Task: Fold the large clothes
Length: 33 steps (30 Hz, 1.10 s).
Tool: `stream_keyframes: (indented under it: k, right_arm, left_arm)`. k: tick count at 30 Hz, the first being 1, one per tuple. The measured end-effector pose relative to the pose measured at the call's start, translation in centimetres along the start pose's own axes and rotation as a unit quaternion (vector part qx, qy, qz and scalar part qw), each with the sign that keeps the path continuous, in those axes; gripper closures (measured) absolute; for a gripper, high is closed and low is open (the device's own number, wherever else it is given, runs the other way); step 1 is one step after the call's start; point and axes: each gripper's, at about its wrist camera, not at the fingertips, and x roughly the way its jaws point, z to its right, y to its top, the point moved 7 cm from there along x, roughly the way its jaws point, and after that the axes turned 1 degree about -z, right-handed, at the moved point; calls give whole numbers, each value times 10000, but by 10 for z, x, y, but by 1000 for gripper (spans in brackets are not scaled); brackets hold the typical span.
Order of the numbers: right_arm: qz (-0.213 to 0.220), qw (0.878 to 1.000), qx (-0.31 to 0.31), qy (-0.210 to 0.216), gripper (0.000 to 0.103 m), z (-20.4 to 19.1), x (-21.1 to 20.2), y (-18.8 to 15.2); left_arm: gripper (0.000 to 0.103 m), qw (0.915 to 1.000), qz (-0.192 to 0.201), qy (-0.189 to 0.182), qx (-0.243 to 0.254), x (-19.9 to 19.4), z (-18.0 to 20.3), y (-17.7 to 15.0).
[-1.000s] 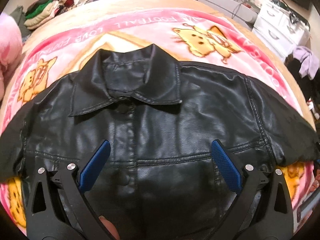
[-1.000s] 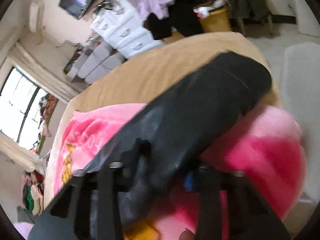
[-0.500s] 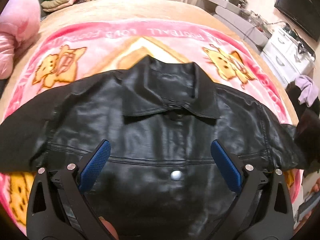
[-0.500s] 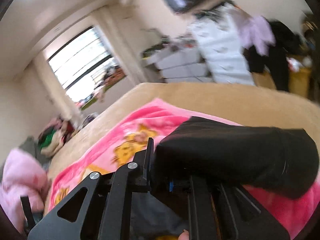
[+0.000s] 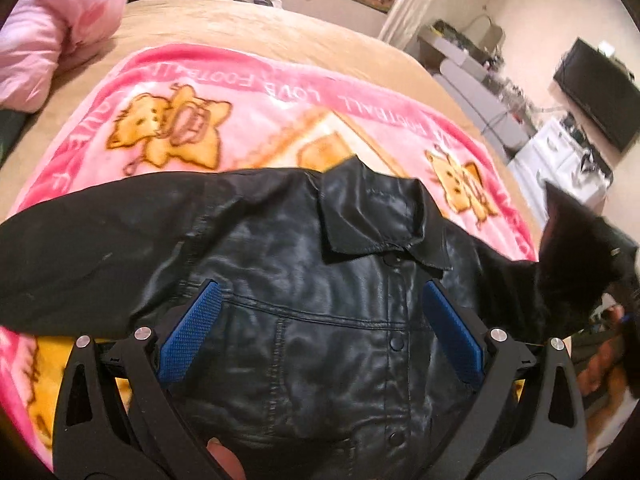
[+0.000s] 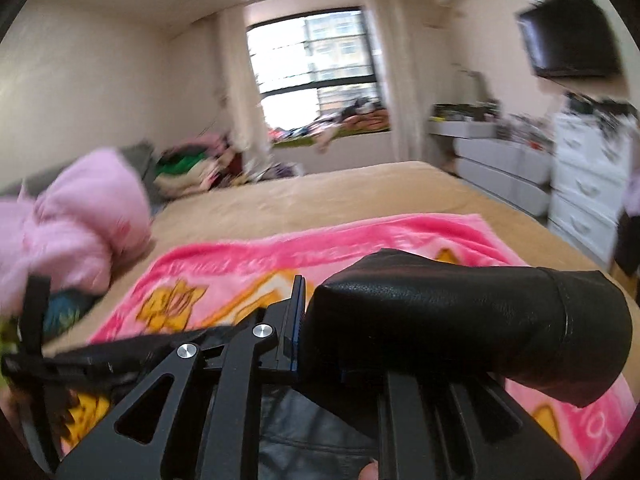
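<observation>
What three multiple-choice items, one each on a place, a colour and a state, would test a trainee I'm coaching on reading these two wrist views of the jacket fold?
1. Where does the black jacket lie?
A. On a pink blanket on the bed
B. On the white drawers
C. On the floor

2. What colour are the pads of the left gripper?
A. Red
B. Blue
C. Green

3. What is the right gripper doing?
A. Hanging open over the blanket
B. Shut on nothing
C. Shut on the jacket's sleeve

Answers:
1 A: the left wrist view shows the jacket spread on the pink cartoon-print blanket.
2 B: both pads are plainly blue, standing wide apart over the jacket.
3 C: the right wrist view shows black sleeve material pinched between the closed jaws, its cuff end sticking out to the right.
</observation>
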Motion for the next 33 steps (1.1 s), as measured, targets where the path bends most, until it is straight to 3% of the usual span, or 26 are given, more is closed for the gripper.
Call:
stream_keyframes:
  k: [5,11,13,16,17,21,24,25,26,27,28,33]
  right_arm:
    - [-515,9954,-634,496,88,-61,31,-36]
    - [-1366,9835,-1015,618,88,-107,65,-105]
    - [-1522,9818,-972,592,81,-111,74,-121]
    - [-1845,9786,-718,557,42,-113,80,-143]
    - [-1928,9788,-499,482,21,-110,77,-150]
    - [-1689,9819,841,137,8,-73,51,-152]
    - [-1122,9693,2180,-185,7,-30,28,-147]
    - [-986,9599,2618,-172,7,-16,26,-146]
    - [-956,9557,2781,-121,13,-11,27,-144]
    - [-986,9547,2808,-74,48,-9,30,-141]
    - [-1025,9586,2655,-113,61,-10,33,-134]
    - [-621,9780,1966,323,65,-48,27,-90]
  left_arm:
    - [9,9997,56,-117,-211,-8,-23,-1]
    - [9,9979,-91,-405,-500,2,-43,-10]
    - [9,9966,-144,-497,-638,6,-48,-13]
    - [9,9952,-239,-597,-734,13,-52,-15]
    - [9,9953,-278,-592,-711,16,-51,-16]
    - [9,9963,-380,-521,-571,20,-50,-21]
    - [9,9963,-391,-487,-583,21,-53,-22]
    - [9,9963,-402,-490,-586,20,-53,-22]
    - [9,9963,-411,-490,-581,20,-54,-22]
    - [9,9963,-411,-482,-574,20,-55,-22]
    - [9,9964,-392,-482,-581,19,-55,-21]
    - [9,9952,-243,-603,-735,9,-65,-12]
